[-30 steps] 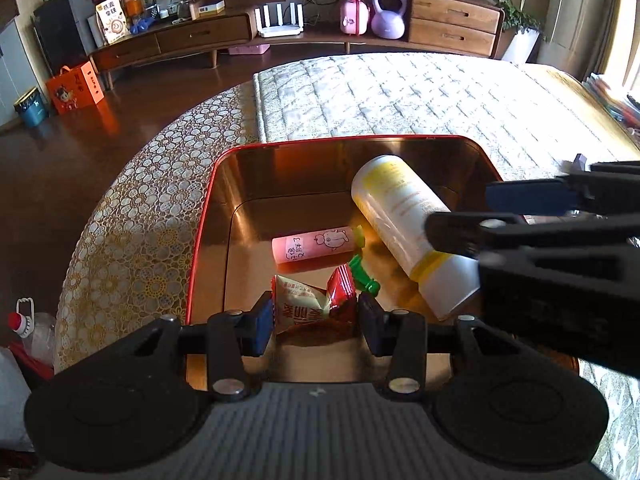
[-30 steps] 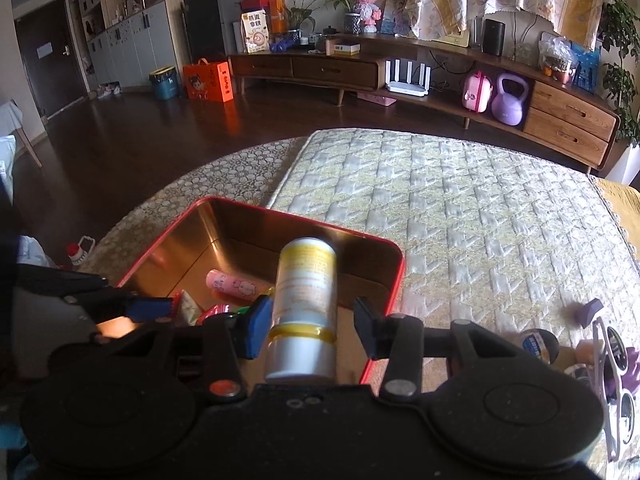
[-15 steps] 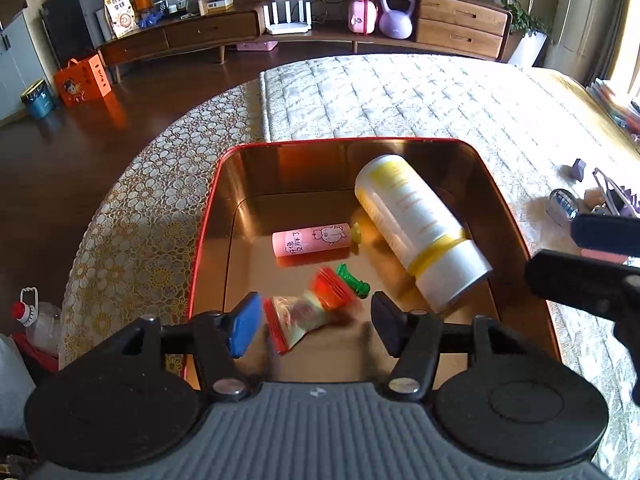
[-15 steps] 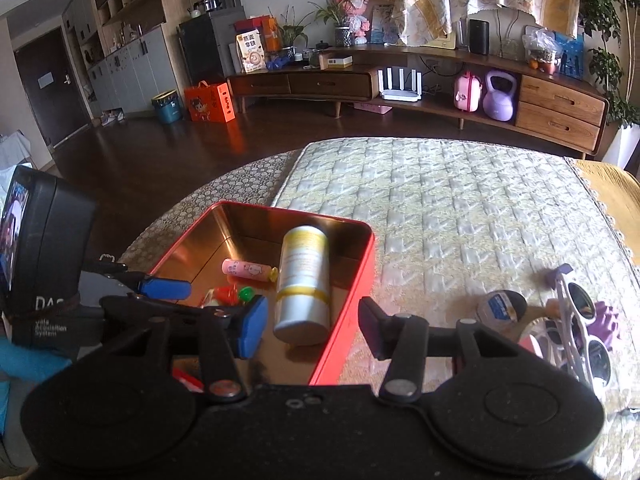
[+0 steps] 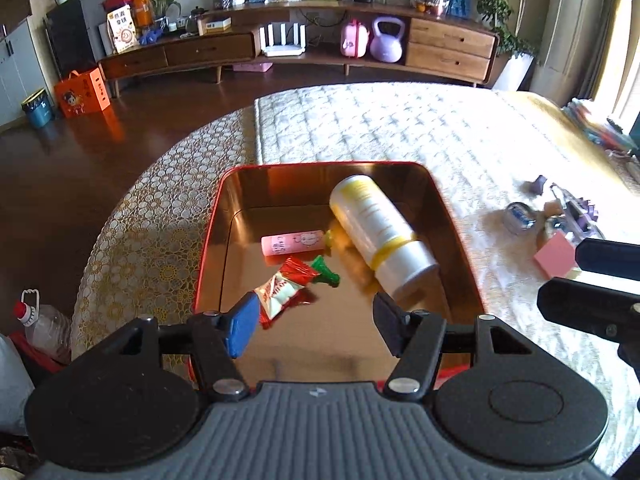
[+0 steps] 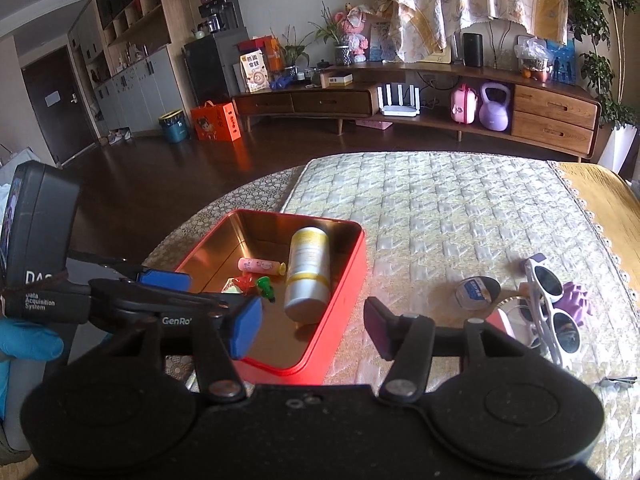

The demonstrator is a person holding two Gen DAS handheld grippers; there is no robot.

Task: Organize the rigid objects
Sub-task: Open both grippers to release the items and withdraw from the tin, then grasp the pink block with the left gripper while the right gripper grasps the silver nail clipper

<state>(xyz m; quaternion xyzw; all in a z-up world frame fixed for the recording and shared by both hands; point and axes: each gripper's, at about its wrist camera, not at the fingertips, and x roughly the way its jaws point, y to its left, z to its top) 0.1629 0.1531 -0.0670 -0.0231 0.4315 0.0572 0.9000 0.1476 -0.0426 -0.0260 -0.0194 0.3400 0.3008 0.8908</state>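
Observation:
A red tin tray (image 5: 208,248) with a gold inside sits on the quilted table. In it lie a white bottle with a yellow band (image 5: 380,232), a pink tube (image 5: 292,243), a red-and-white snack packet (image 5: 280,292) and a small green piece (image 5: 326,272). My left gripper (image 5: 314,326) hangs open above the tray's near end, with nothing pressed between its pads. My right gripper (image 6: 312,328) is over the tray's right wall (image 6: 344,320); its jaws are opening and empty. The bottle (image 6: 308,268) lies free beyond it.
Right of the tray lie white sunglasses (image 6: 548,304), a round tin (image 6: 476,292), a purple piece (image 6: 578,300) and a pink block (image 5: 556,256). The table's lace edge curves off on the left, with a plastic bottle (image 5: 40,324) on the floor below.
The left gripper opened and let the snack packet drop into the tray. The right gripper let go of the bottle, opened and drew back to the right. Both rose a little.

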